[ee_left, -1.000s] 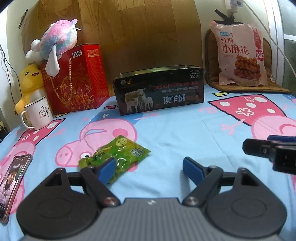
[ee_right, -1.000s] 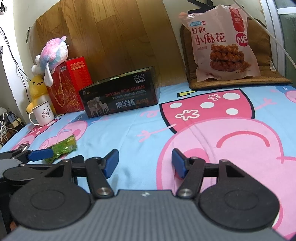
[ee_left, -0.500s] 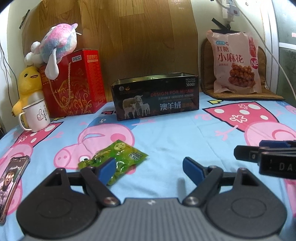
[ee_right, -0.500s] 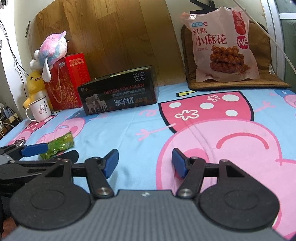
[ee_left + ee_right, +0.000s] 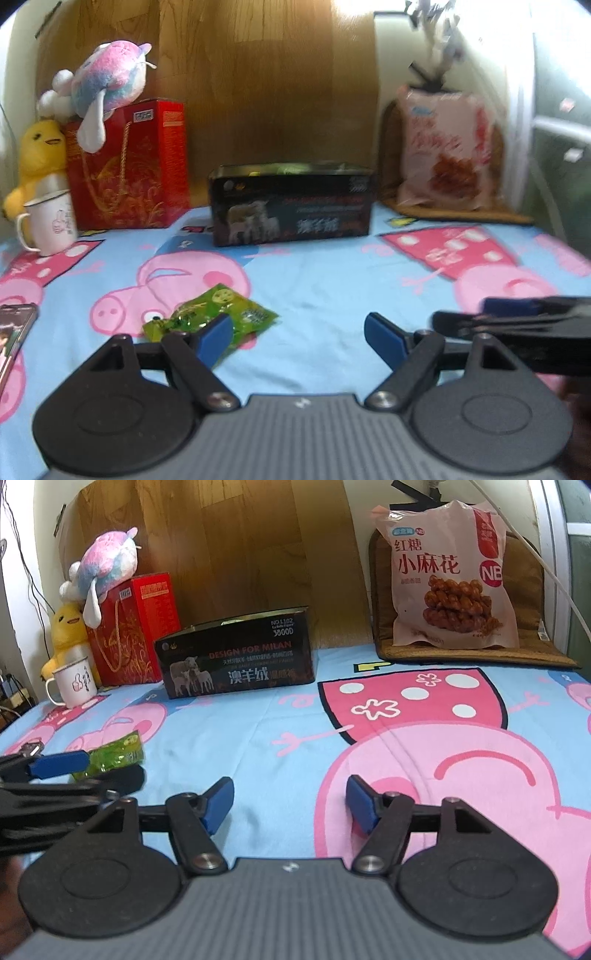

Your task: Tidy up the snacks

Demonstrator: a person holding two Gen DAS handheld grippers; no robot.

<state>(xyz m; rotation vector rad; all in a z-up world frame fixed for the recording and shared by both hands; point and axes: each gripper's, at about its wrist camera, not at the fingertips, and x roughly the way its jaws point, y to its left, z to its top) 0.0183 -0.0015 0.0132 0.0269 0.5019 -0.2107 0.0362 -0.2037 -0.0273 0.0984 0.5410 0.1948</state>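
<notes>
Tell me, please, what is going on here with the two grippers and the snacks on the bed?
A person is tidying snacks with a handheld gripper in each hand. Both the left gripper and the right gripper are open and hold nothing. A small green snack packet lies on the cartoon bedsheet just ahead of the left gripper's left finger. Further back stands an open black box, and a large pink snack bag leans upright at the back right. Neither snack is in a gripper.

The left gripper (image 5: 298, 332), jaws wide apart, sits just behind the green snack packet (image 5: 210, 314) on the bedsheet (image 5: 325, 277).
</notes>
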